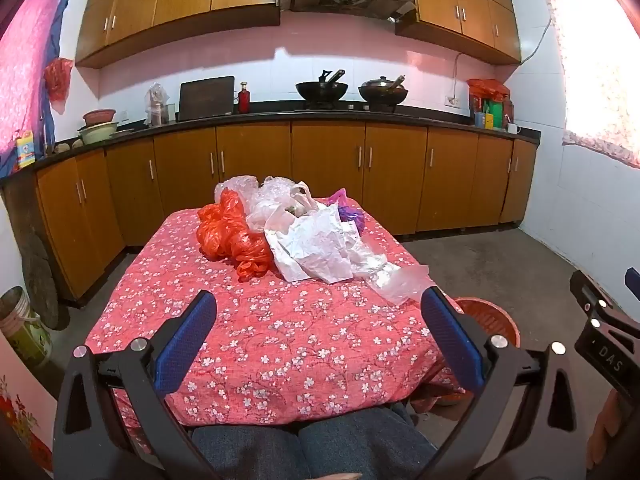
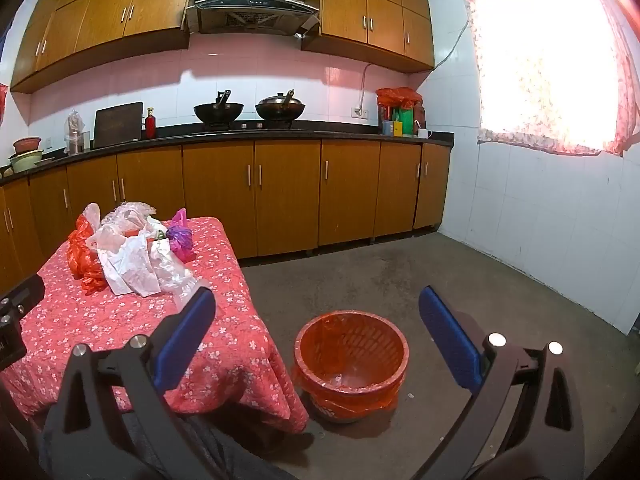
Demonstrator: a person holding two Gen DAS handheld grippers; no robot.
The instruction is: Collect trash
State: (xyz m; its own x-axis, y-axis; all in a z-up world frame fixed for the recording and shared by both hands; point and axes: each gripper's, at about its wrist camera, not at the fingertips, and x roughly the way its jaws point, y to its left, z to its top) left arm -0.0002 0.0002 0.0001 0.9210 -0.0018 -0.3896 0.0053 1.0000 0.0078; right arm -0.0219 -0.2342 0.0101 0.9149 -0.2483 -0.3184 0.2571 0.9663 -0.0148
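A heap of trash lies at the far end of the red flowered table (image 1: pixel 280 340): an orange plastic bag (image 1: pixel 230 232), crumpled white paper (image 1: pixel 316 246), clear plastic film (image 1: pixel 396 280) and a purple bag (image 1: pixel 350 214). The heap also shows in the right wrist view (image 2: pixel 128 256). A red basket lined with an orange bag (image 2: pixel 352 356) stands on the floor right of the table. My left gripper (image 1: pixel 318 320) is open and empty above the table's near half. My right gripper (image 2: pixel 318 320) is open and empty, above the floor over the basket.
Kitchen cabinets and a counter with two woks (image 1: pixel 352 90) run along the back wall. Concrete floor (image 2: pixel 460 264) spreads right of the table. The person's knees (image 1: pixel 304 448) are at the table's near edge. A tin (image 1: pixel 22 328) stands on the floor at left.
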